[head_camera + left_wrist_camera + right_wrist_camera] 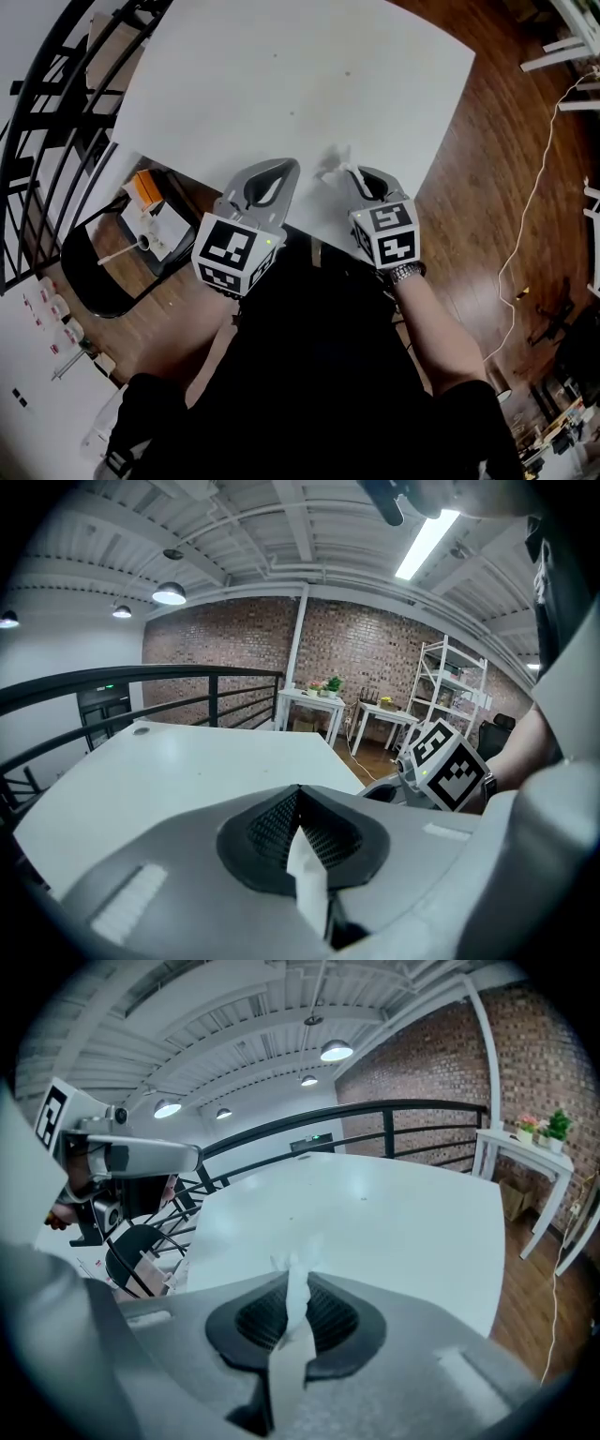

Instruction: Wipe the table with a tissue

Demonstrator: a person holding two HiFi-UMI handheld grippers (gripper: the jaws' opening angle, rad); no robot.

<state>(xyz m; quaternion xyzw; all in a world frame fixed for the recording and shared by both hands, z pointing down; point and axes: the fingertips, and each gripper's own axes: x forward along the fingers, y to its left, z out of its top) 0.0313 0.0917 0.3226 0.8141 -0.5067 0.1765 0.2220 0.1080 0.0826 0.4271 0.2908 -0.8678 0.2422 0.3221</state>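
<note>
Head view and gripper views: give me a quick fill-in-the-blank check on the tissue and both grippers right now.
1. The tissue is pinched by the gripper on the person's ___ side.
2. The left gripper is beside it with its jaws ___.
3. Both grippers are at the near edge of the ___ table.
Missing words: right; shut; white.

We counted two grippers, the left gripper (pixel 287 170) and the right gripper (pixel 352 172). There was one tissue (pixel 334 166) and one white surface (pixel 281 84). One black chair (pixel 89 281) stood on the floor (pixel 469 187). By the brick wall (pixel 234 635) we counted two small white tables (pixel 309 698) (pixel 389 714) and one shelf rack (pixel 450 682).
</note>
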